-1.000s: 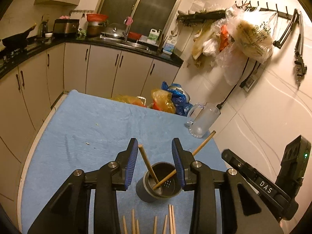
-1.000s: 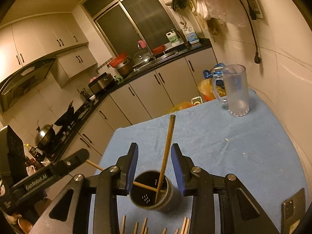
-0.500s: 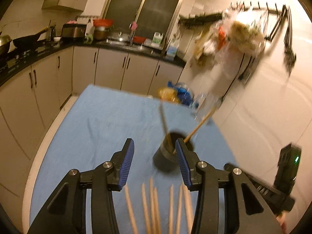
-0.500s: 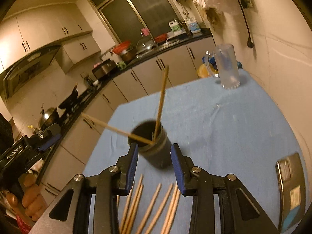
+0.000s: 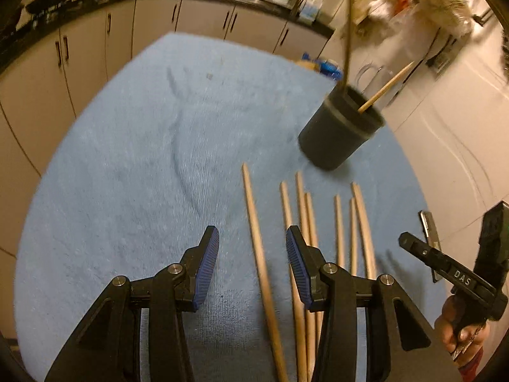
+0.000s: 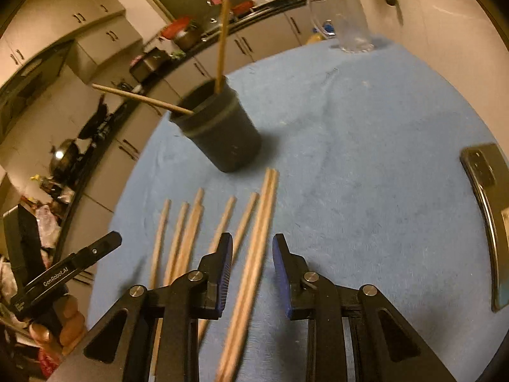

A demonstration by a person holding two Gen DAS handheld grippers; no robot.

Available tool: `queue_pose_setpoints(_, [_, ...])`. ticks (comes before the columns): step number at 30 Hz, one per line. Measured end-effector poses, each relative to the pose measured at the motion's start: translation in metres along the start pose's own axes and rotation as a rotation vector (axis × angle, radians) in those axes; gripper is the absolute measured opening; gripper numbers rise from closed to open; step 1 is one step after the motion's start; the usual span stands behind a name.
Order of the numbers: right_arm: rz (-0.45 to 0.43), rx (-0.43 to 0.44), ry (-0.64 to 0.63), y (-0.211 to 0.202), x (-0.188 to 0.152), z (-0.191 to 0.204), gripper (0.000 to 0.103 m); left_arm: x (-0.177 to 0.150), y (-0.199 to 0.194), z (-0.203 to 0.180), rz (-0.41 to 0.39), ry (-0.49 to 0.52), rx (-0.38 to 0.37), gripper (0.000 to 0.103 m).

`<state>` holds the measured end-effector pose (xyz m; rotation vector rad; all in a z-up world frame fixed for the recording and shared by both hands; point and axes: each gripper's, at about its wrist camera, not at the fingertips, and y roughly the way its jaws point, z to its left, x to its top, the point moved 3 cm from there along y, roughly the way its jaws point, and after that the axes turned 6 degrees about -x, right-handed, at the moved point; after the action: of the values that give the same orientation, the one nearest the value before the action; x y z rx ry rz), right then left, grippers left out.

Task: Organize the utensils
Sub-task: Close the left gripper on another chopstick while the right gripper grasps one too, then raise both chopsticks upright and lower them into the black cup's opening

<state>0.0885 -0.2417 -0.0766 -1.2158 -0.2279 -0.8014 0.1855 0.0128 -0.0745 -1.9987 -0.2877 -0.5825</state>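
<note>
Right gripper (image 6: pixel 251 270) hovering, jaws apart, straddling chopstick pair (image 6: pixel 254 254) lying on cloth (image 6: pixel 366 191). Left gripper (image 5: pixel 251 267) gaping too, over single chopstick (image 5: pixel 259 254). Cup (image 6: pixel 222 130) standing beyond, holding two sticks. Risk: closing on both sticks, one slipping or rolling.

cloth (image 5: pixel 133 146) blue | cup (image 5: pixel 337 133) dark grey | chopsticks (image 5: pixel 259 254) tan | jaws blue-padded

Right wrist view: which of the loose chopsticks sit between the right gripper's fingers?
The touching pair, the rightmost and longest-reaching of the loose chopsticks, runs up between the open fingers of the right gripper. The other five lie fanned out to its left, outside the fingers.
</note>
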Motion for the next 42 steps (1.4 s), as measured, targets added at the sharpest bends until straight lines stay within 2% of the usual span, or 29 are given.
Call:
queue_pose_setpoints(4, [0.004,-0.033,0.003,0.003,-0.001,-0.004,0.028,0.000,0.019,-0.003,0.043,0.008,0.015,0.036])
queue_pose_setpoints(7, [0.004,-0.043,0.012,0.005,0.003,-0.008,0.028,0.001,0.034,-0.008,0.077,0.027,0.029,0.020])
queue_pose_setpoints(10, [0.028,-0.028,0.029,0.011,0.007,-0.010,0.028,0.006,0.046,-0.016,0.088,0.050,0.054,0.014])
queue_pose_setpoints(11, [0.038,-0.022,0.036,0.012,0.008,-0.011,0.026,0.007,0.048,-0.017,0.092,0.057,0.064,0.011])
queue_pose_setpoints(12, [0.049,-0.017,0.042,0.013,0.009,-0.011,0.020,0.007,0.048,-0.017,0.093,0.059,0.074,0.008])
queue_pose_setpoints(16, [0.094,-0.020,0.060,0.024,0.022,-0.010,0.013,0.012,0.049,-0.019,0.094,0.069,0.095,0.008])
queue_pose_setpoints(22, [0.179,-0.028,0.066,0.056,0.034,-0.004,0.013,0.012,0.050,-0.019,0.093,0.084,0.090,0.008])
queue_pose_setpoints(25, [0.205,-0.064,0.060,0.070,0.038,-0.002,0.013,0.010,0.046,-0.017,0.095,0.090,0.086,0.008])
queue_pose_setpoints(27, [0.206,-0.073,0.044,0.073,0.039,0.002,0.013,0.012,0.047,-0.016,0.096,0.094,0.091,0.008])
queue_pose_setpoints(34, [0.223,-0.222,-0.094,0.082,0.046,0.026,0.009,0.022,0.059,-0.026,0.113,0.124,0.139,0.008])
queue_pose_setpoints(38, [0.206,-0.276,-0.165,0.087,0.049,0.039,0.009,0.026,0.063,-0.028,0.100,0.127,0.153,0.007])
queue_pose_setpoints(42, [0.183,-0.231,-0.133,0.081,0.048,0.036,0.006,0.026,0.055,-0.023,0.076,0.099,0.107,0.007])
